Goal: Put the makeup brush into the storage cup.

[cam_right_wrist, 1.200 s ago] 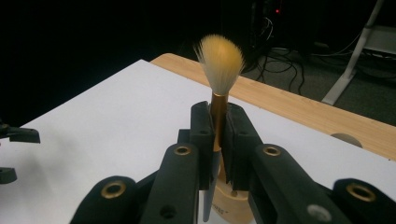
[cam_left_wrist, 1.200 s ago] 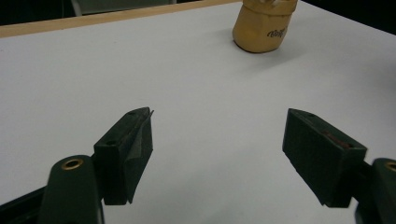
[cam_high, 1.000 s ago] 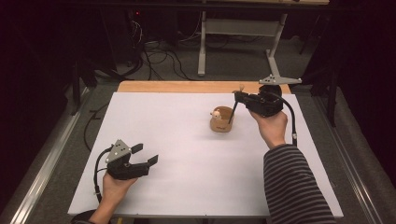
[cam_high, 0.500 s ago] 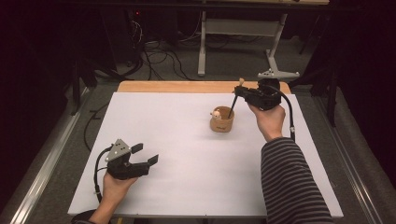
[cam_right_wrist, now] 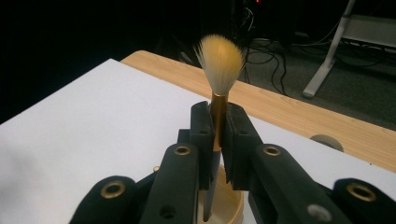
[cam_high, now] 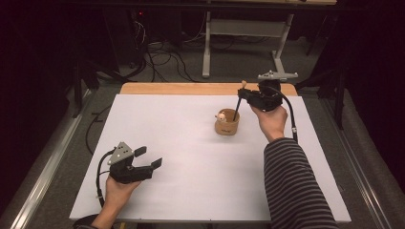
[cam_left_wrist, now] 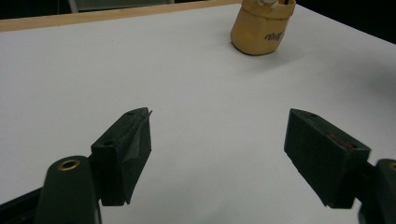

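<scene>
Holding a makeup brush with a pale, fluffy tuft, gold ferrule and dark handle, the right gripper has its two black jaws pressed together on the ferrule, just below the bristles. Tuft points up; in the right gripper view the dark handle runs down between the jaws into the mouth of a small tan, round pot directly beneath. In the high view the brush slants from the right gripper down into that pot, handle tip inside the opening; whether it touches the bottom cannot be told. A small pale item sits at the pot's left rim, too small to identify.

The pot stands on the white sheet-covered table, toward the far right part of it, near the bare wooden strip along the far edge. In the left gripper view the pot shows dark lettering on its side.

Left gripper is held low over the near left part of the sheet, well apart from the pot. Its jaws stand wide apart with nothing between them; white surface shows through the gap in the left gripper view.
</scene>
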`<state>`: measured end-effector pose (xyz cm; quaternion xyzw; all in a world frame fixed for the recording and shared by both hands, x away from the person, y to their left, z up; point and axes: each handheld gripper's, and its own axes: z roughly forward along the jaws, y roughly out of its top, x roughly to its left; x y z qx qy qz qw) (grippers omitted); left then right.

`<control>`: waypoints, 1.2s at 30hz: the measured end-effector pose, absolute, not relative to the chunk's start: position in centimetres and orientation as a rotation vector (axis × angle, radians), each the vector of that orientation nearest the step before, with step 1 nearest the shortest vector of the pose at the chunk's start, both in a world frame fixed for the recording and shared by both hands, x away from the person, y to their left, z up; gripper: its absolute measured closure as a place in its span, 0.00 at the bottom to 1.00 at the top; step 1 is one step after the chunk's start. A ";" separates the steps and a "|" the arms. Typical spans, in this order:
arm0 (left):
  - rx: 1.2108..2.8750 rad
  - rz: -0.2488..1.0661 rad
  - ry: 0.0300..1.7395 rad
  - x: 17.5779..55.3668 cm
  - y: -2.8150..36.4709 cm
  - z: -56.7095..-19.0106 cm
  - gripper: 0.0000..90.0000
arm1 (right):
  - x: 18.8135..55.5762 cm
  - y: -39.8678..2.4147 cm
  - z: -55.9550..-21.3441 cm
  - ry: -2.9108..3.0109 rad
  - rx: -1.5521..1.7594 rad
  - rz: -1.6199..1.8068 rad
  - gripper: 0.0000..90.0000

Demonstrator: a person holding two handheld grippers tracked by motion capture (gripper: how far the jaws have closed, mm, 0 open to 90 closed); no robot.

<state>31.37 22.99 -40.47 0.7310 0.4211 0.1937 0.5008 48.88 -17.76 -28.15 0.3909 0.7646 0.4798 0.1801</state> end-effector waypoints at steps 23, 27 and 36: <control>1.761 0.470 1.017 31.4 23.0 -40.4 0.24 | 49.8 -16.1 -29.7 2.212 1.091 1.220 0.95; 1.759 0.477 1.019 31.3 23.1 -40.4 0.24 | 49.8 -15.9 -29.9 2.224 1.087 1.197 0.95; 1.760 0.478 1.022 31.3 23.1 -40.4 0.24 | 49.9 -15.5 -30.2 2.239 1.084 1.166 0.95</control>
